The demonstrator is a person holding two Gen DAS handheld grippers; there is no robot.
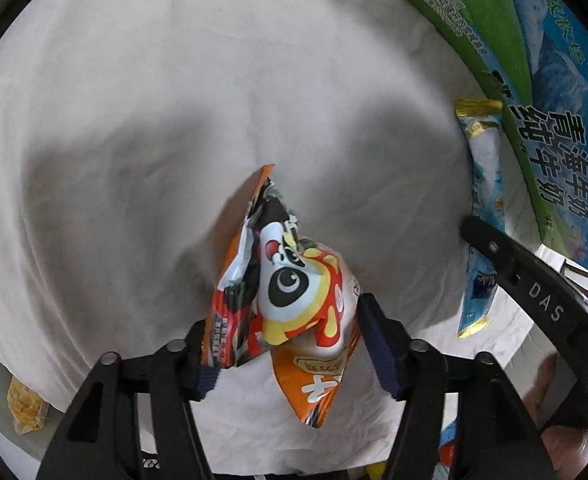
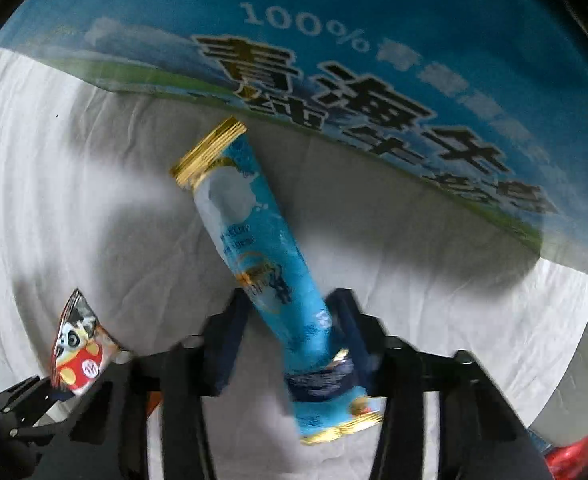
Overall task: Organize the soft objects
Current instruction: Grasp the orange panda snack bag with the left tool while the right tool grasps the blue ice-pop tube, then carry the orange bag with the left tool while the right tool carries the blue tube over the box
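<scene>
My left gripper (image 1: 282,344) is shut on an orange snack bag with a panda cartoon (image 1: 290,292) and holds it above the white cloth (image 1: 134,120). The same bag shows at the lower left of the right wrist view (image 2: 80,354). My right gripper (image 2: 290,332) is shut on a long blue snack packet with gold ends (image 2: 262,264), which points up and left, close to the blue and green milk carton box (image 2: 374,80). The packet (image 1: 484,200) and the right gripper's arm also show at the right of the left wrist view.
The milk carton box (image 1: 534,100) stands at the right of the cloth. A yellow packet (image 1: 24,406) lies at the cloth's lower left edge. Something red (image 2: 574,452) sits at the lower right in the right wrist view.
</scene>
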